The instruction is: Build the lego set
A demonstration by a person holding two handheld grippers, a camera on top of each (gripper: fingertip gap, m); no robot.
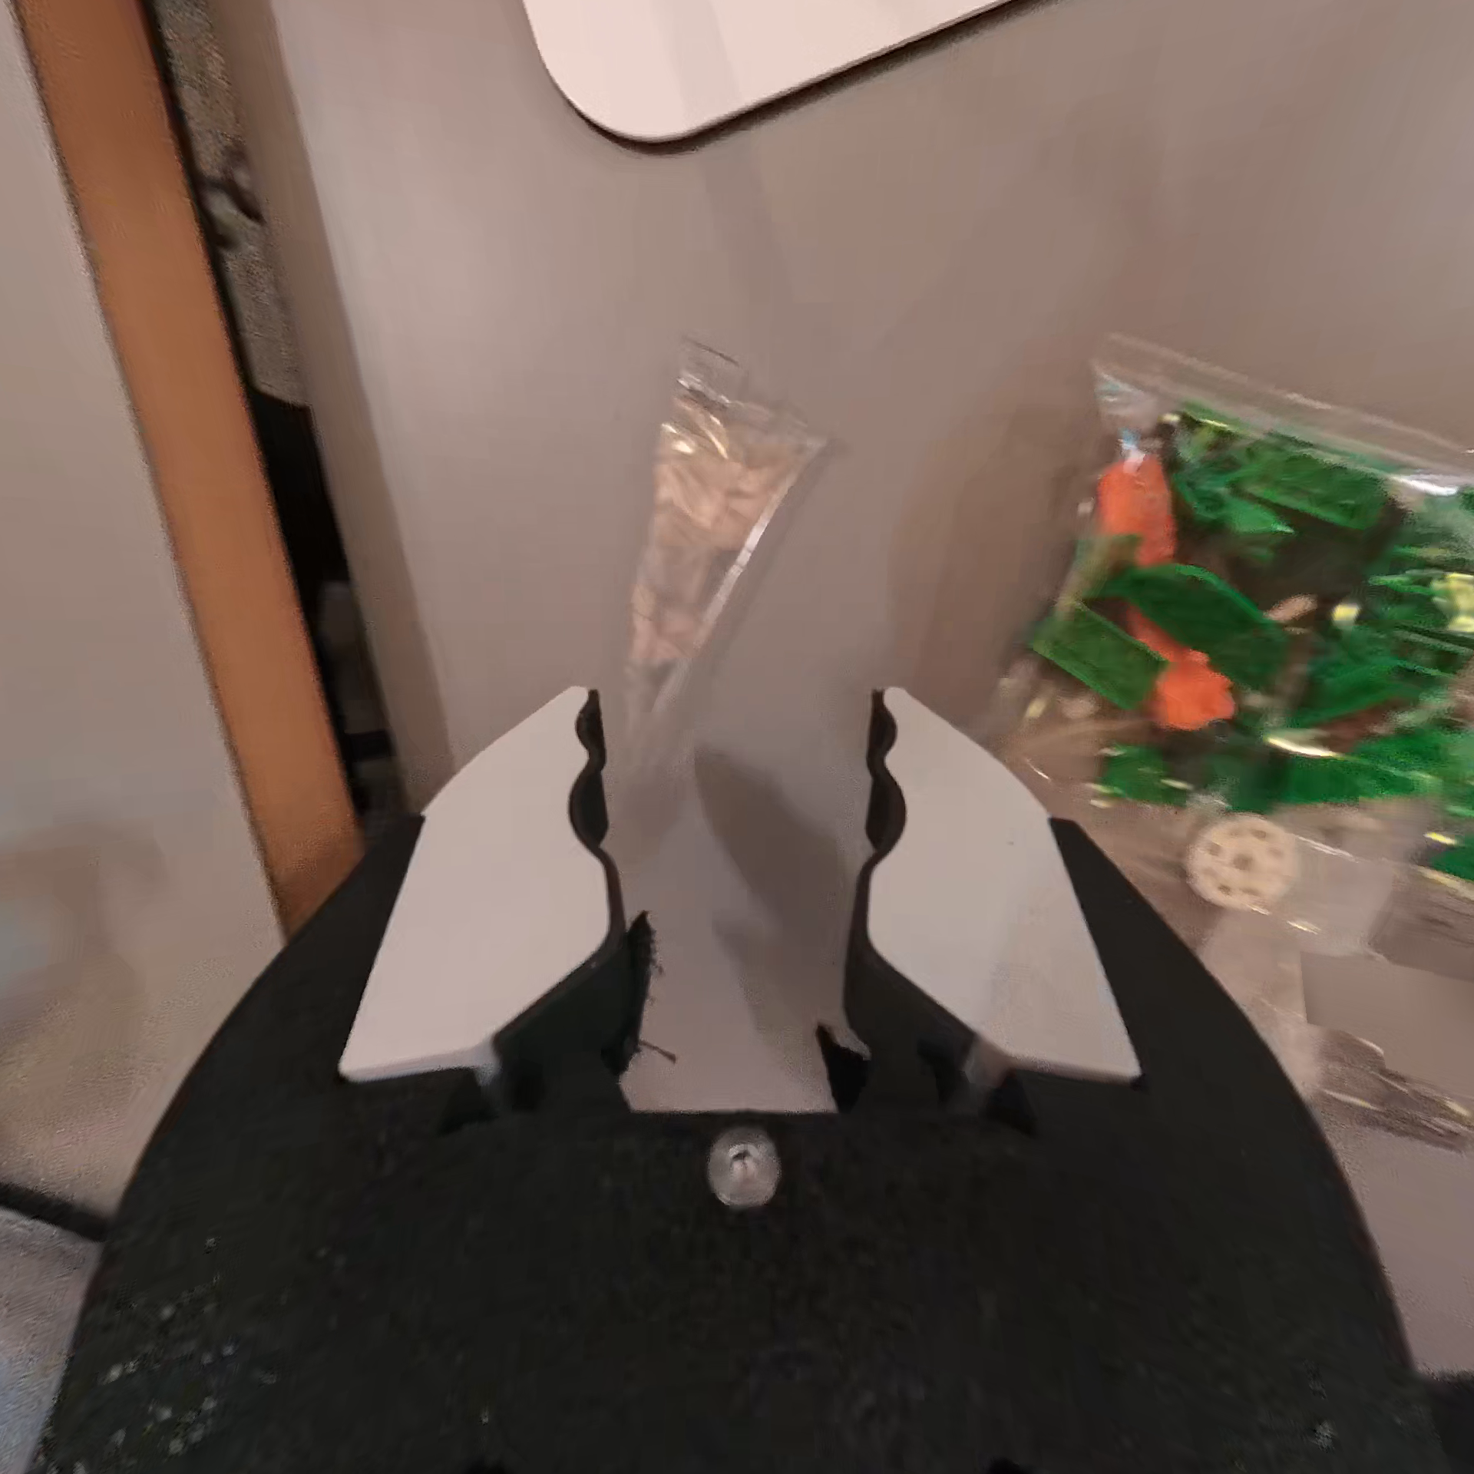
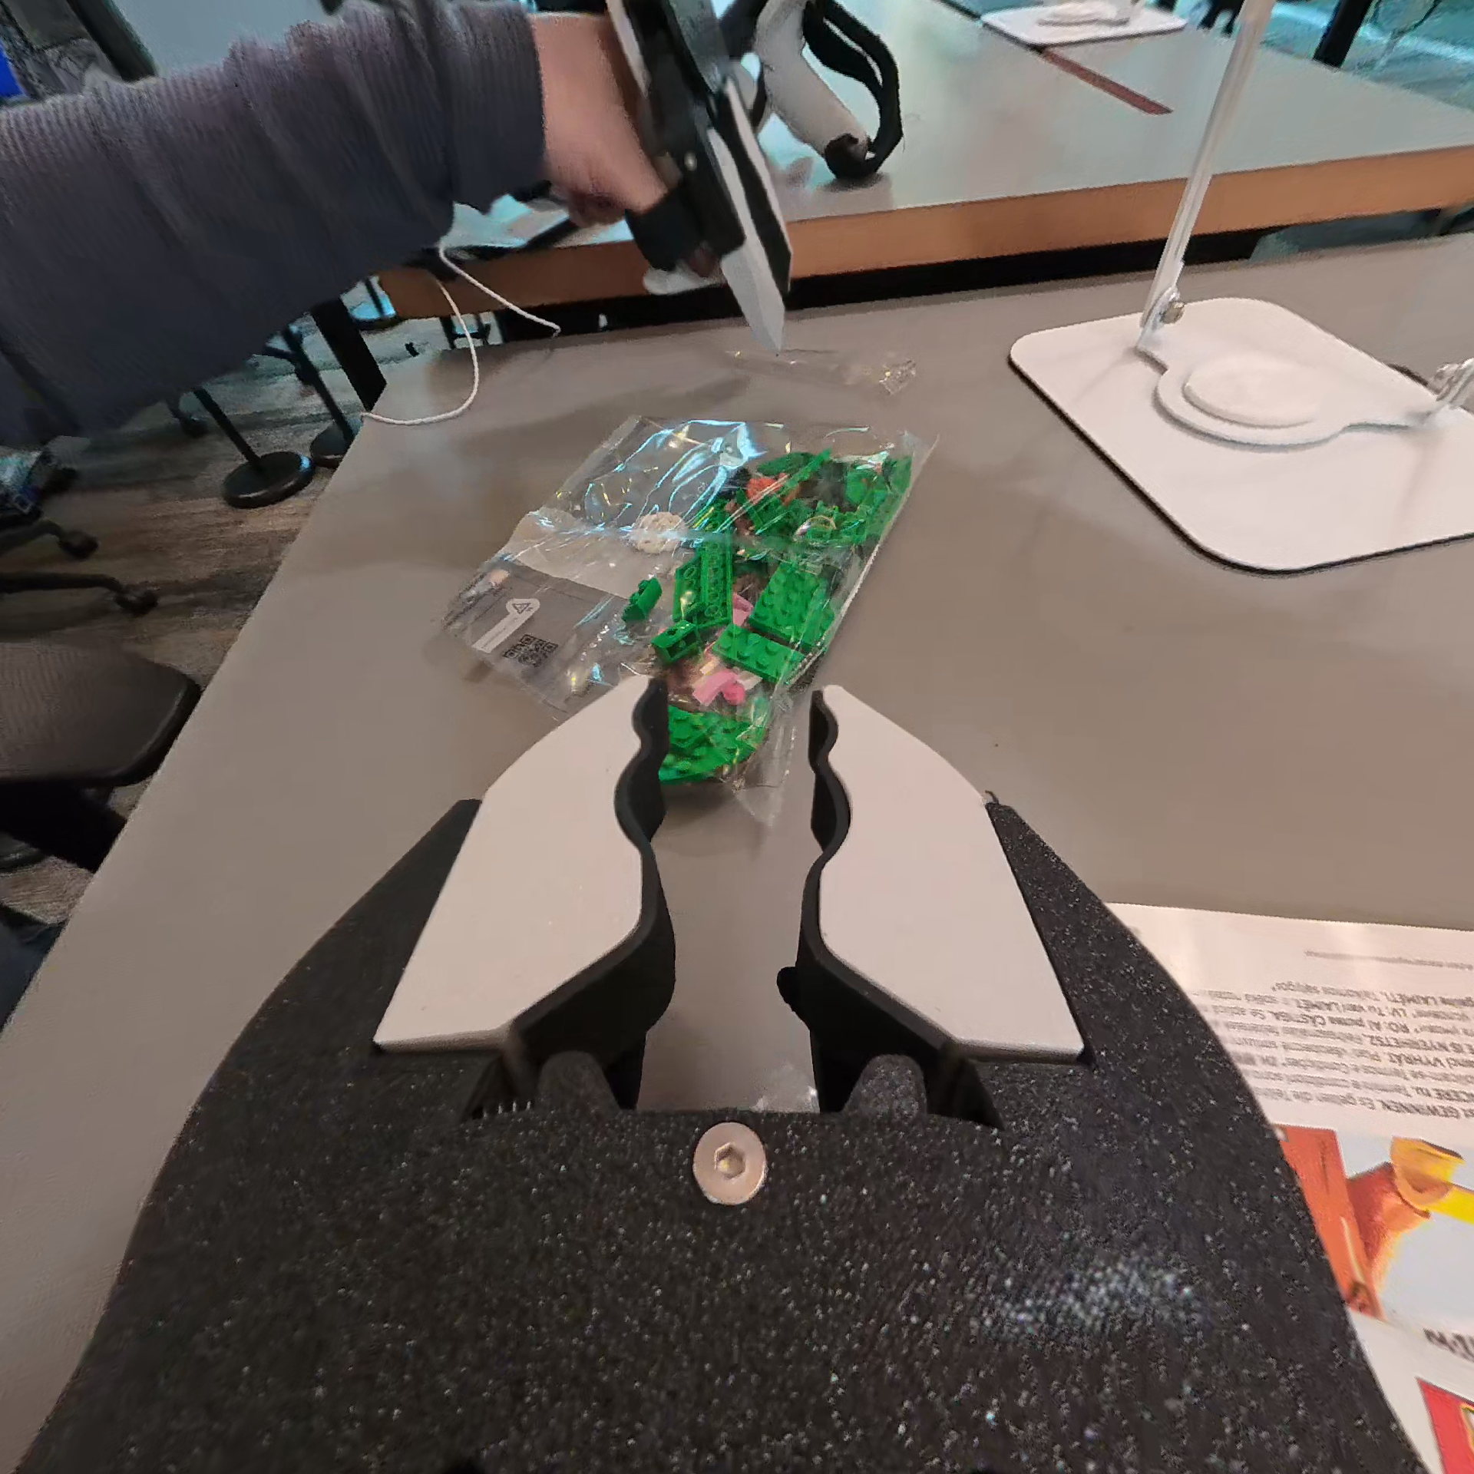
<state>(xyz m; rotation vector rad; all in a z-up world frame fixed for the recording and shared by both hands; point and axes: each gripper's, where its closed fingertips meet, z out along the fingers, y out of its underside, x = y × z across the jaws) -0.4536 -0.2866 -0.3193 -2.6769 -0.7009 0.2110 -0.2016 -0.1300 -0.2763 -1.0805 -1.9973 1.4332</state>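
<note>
two grippers work the grey counter (image 2: pixel 1037 678); left gripper (image 1: pixel 732 702) hovers, fingers spread and empty, above a small clear bag (image 1: pixel 710 510), likely to grab it; right gripper (image 2: pixel 734 702), released, nears the sealed brick bag (image 2: pixel 702 574).

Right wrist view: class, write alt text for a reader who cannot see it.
A clear plastic bag of mostly green lego bricks lies on a grey table, just ahead of the open right gripper. Beyond it the left gripper, held by a hand, points down at a small clear empty-looking bag. A printed instruction sheet lies at right.
</note>
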